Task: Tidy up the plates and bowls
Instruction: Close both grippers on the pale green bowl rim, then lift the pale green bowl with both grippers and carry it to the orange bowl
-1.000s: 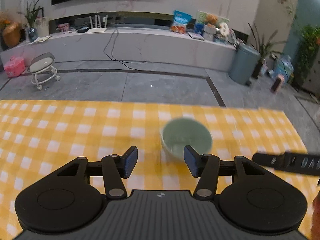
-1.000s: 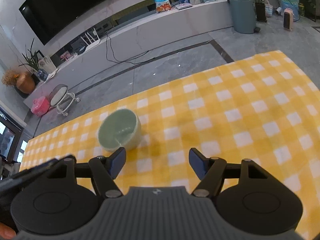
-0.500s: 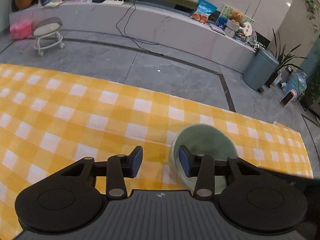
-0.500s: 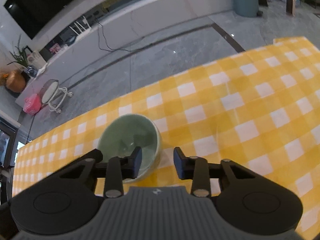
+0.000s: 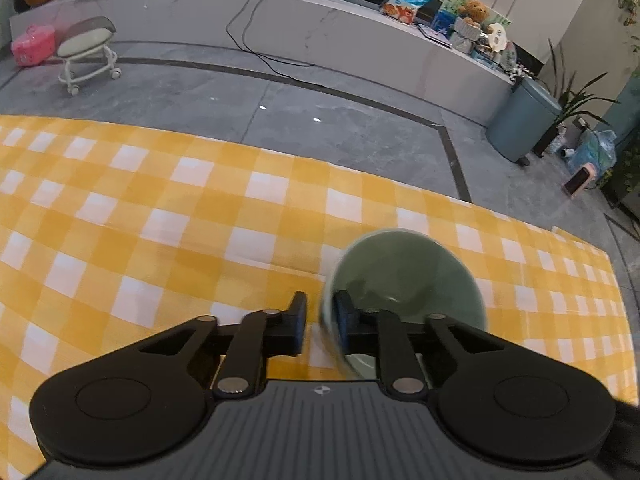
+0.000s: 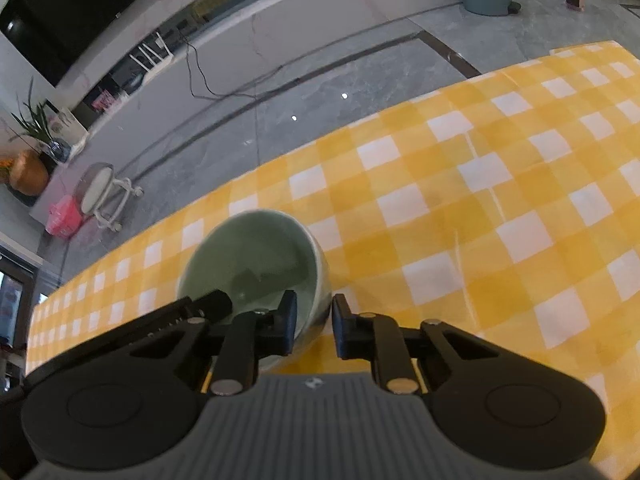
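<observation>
A pale green bowl (image 5: 404,276) stands on the yellow checked tablecloth (image 5: 160,220) near the table's far edge. My left gripper (image 5: 320,312) straddles its left rim, one pad outside the wall and one inside. Its jaws are closing and pinch the wall. In the right wrist view the same bowl (image 6: 256,256) sits left of centre. My right gripper (image 6: 314,312) straddles the right rim, left pad inside and right pad outside, its jaws also closing onto the wall. The left gripper's finger (image 6: 212,304) shows at the bowl's opposite rim.
The cloth (image 6: 480,200) stretches wide to the right of the bowl and ends at a far edge over grey floor. A wheeled stool (image 5: 86,46), a blue-grey bin (image 5: 520,124) and a long low shelf stand beyond the table.
Both grippers have come down and forward onto the bowl. Their jaws went from wide apart to narrow, each now around one side of the rim.
</observation>
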`<state>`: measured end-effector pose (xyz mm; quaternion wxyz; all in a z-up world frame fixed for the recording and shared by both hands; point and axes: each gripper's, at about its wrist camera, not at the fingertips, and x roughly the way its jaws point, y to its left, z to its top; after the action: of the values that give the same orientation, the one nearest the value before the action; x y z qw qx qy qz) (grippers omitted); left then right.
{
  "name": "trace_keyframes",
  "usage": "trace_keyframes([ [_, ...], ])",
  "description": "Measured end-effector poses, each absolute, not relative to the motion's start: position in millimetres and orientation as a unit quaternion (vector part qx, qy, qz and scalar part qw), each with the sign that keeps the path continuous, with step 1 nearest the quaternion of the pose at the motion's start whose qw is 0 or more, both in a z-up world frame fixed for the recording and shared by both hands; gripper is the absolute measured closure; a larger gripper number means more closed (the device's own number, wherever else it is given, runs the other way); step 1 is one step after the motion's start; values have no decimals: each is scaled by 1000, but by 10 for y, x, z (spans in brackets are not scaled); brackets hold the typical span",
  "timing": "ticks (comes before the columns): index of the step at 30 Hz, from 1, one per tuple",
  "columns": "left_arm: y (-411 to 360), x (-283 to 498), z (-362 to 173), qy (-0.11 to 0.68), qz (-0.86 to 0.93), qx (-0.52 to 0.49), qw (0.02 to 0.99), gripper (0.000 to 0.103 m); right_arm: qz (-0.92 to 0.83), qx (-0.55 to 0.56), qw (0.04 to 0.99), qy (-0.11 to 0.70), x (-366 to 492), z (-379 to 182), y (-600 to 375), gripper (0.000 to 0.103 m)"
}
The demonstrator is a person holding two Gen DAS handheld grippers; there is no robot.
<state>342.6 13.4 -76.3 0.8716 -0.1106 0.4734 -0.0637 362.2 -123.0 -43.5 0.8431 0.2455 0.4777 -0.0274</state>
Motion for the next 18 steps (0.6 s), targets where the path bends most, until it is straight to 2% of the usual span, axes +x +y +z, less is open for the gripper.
trace_keyframes([
  [3,122,3421,-747,477,-62,-114,869,95,-22,236,849,472,3627,-447,-1213,89],
  [18,375,2815,-446,474,-72,-122,869,95,-23,267,827,494,3155,-132,-1098,92],
])
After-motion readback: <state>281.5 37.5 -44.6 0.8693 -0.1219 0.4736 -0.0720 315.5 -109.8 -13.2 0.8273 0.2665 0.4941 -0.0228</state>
